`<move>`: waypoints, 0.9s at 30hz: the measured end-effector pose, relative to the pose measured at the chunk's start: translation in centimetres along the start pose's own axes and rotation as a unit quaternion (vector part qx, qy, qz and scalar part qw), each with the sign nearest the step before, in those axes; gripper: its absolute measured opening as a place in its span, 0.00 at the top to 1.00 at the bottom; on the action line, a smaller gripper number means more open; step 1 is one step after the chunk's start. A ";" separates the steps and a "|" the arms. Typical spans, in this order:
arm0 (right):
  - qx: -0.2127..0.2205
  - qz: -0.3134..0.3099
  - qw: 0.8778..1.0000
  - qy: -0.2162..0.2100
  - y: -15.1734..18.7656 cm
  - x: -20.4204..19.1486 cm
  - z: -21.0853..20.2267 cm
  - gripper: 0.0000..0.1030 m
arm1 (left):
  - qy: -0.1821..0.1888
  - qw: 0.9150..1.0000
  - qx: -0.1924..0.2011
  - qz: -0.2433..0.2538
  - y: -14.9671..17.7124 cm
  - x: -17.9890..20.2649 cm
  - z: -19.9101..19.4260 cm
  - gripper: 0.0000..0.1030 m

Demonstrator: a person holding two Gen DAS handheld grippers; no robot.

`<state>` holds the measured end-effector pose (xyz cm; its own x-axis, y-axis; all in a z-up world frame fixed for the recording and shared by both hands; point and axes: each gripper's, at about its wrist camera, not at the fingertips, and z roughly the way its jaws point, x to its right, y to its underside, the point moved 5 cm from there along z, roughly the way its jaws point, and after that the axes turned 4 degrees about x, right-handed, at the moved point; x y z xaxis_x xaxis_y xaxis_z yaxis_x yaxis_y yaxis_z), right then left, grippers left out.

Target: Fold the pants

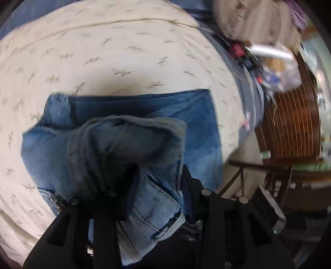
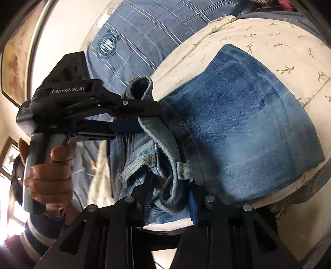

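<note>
Left wrist view: left claw (image 1: pixel 159 175) narrowly parted, clamped on bunched denim of the blue jeans (image 1: pixel 128 144); lower folded layer spread flat on the bed (image 1: pixel 124 51) beyond. Visible here only: a brown wooden cabinet (image 1: pixel 289 124) beside the bed, topped with blurred clutter (contents not identifiable), and a beige pillow (image 1: pixel 244 18) at the bed's far end.

Right wrist view: right claw (image 2: pixel 171 198) also narrowly parted, gripping the jeans' waistband (image 2: pixel 165 165) (belt loops visible between the fingers). Seen here only: the left claw (image 2: pixel 153 115) from the side, pinching a hem fold of the jeans (image 2: pixel 238 124), with the person's left hand (image 2: pixel 49 173) wrapped round its handle. Blue plaid pillow (image 2: pixel 144 35) behind.

Surface: cream bedsheet (image 2: pixel 269 35) printed with small leaf sprigs. Room: pale wall, framed picture (image 2: pixel 16 62) at left edge.
</note>
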<state>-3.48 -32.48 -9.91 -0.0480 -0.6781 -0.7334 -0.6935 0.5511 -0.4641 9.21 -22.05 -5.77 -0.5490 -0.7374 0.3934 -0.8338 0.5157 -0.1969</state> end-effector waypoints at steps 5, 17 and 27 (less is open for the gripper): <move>0.002 0.017 0.998 -0.059 0.0 0.1 -1.3 0.39 | -0.007 0.990 0.070 0.121 -0.2 0.7 -7.5 0.37; 0.003 -0.035 0.999 -0.034 0.3 -2.4 0.0 0.18 | -0.044 0.963 0.034 0.262 0.1 -2.4 -4.0 0.16; 0.025 -0.071 0.997 -0.018 0.0 -4.6 -0.5 0.66 | -0.041 0.975 0.097 0.198 1.1 -4.2 -4.1 0.46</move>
<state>-3.59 -29.59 -6.33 0.0744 -0.7331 -0.6761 -0.6554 0.4751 -0.5872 10.81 -16.57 -3.93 -0.8256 -0.5346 0.1806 -0.5471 0.6800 -0.4881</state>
